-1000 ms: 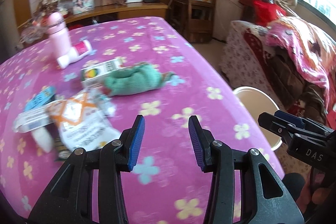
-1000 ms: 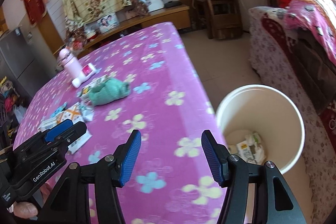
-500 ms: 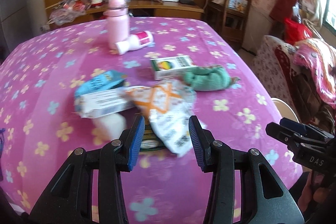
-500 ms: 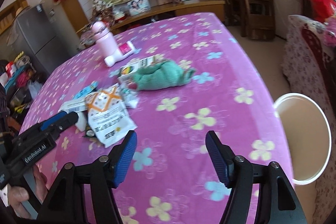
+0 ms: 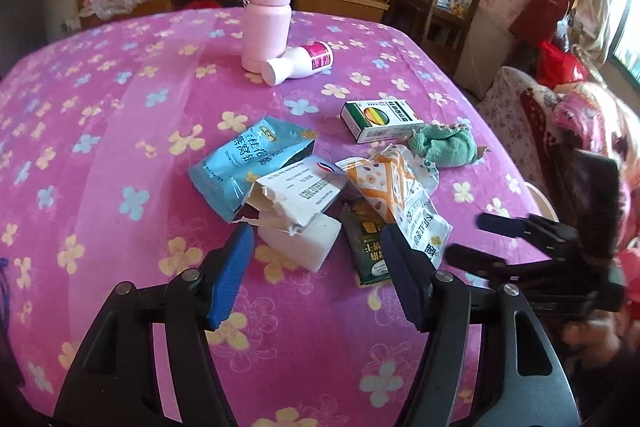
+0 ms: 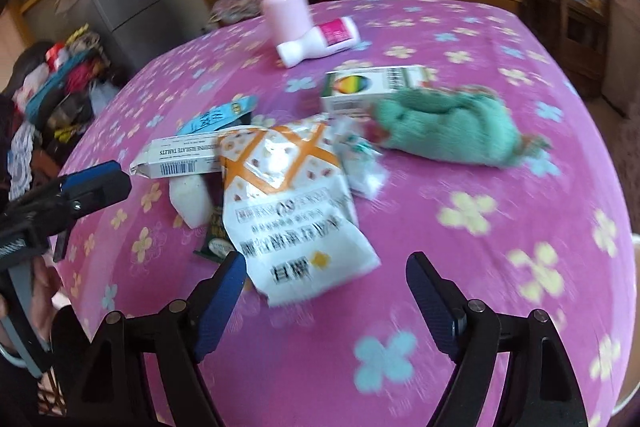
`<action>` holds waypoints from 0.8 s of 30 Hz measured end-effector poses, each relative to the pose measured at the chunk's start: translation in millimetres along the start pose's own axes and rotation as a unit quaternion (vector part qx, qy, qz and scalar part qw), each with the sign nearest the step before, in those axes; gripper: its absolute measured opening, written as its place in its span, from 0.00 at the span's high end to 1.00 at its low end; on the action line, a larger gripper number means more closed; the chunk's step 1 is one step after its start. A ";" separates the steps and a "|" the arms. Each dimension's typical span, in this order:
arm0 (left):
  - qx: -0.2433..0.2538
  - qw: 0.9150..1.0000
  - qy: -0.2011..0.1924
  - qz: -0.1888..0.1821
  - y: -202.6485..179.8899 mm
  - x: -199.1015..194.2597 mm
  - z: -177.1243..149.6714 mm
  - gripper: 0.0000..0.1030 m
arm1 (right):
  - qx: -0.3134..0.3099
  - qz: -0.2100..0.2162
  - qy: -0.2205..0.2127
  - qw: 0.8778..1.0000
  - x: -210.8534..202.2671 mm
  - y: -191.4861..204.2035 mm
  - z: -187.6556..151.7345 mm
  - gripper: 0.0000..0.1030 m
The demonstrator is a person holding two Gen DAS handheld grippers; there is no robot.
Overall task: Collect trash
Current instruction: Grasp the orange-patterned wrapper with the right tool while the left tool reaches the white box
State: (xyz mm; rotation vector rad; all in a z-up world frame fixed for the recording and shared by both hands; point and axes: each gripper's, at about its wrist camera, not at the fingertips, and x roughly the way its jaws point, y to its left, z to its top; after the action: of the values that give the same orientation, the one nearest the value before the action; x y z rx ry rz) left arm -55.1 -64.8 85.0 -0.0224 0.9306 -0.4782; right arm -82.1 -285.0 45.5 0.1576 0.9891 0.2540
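Observation:
A trash pile lies on the pink flowered tablecloth (image 5: 120, 131): a blue packet (image 5: 248, 163), a torn white tablet box (image 5: 296, 195), a white block (image 5: 300, 247), a dark green sachet (image 5: 368, 247) and an orange-and-white snack bag (image 5: 400, 195). My left gripper (image 5: 320, 267) hovers at the pile's near edge, jaws opening, with the white block and sachet just ahead of its tips and untouched. My right gripper (image 6: 326, 291) is also opening; the snack bag's (image 6: 292, 203) lower end reaches between its fingers, which do not press on it.
Behind the pile lie a green cloth (image 5: 444, 147) and a green-and-white carton (image 5: 380, 119). A pink bottle (image 5: 266, 27) stands farther back with a white bottle (image 5: 300, 63) lying against it. The white bin's rim (image 5: 541, 201) shows past the table's right edge.
Both grippers have swung left from the table edge by the bin to the trash pile. Both pairs of jaws stand wider apart than before.

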 end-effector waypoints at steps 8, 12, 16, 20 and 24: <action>0.028 0.999 0.021 -0.015 7.7 10.8 23.7 0.37 | -0.015 0.027 0.019 0.999 32.8 5.5 19.1 0.20; 0.064 0.997 0.043 0.002 -2.1 28.7 34.4 0.36 | 0.000 0.043 0.031 0.999 43.8 0.7 21.8 0.19; 0.092 0.993 0.072 0.022 -12.4 53.5 40.7 0.36 | -0.002 0.040 0.027 0.999 44.7 2.0 23.6 0.18; 0.120 0.987 0.090 0.048 -22.7 70.7 43.7 0.36 | 0.002 0.022 0.015 1.000 39.0 -3.2 18.6 0.56; 0.147 0.982 0.106 0.059 -33.9 83.0 41.9 0.36 | 0.021 0.037 0.019 0.999 30.2 -16.6 10.5 0.75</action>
State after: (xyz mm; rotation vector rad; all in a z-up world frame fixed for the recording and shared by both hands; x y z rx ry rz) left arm 5.8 -136.5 54.4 0.3558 1.0545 -0.5098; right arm -55.2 -292.6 22.9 0.2281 1.0284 0.3050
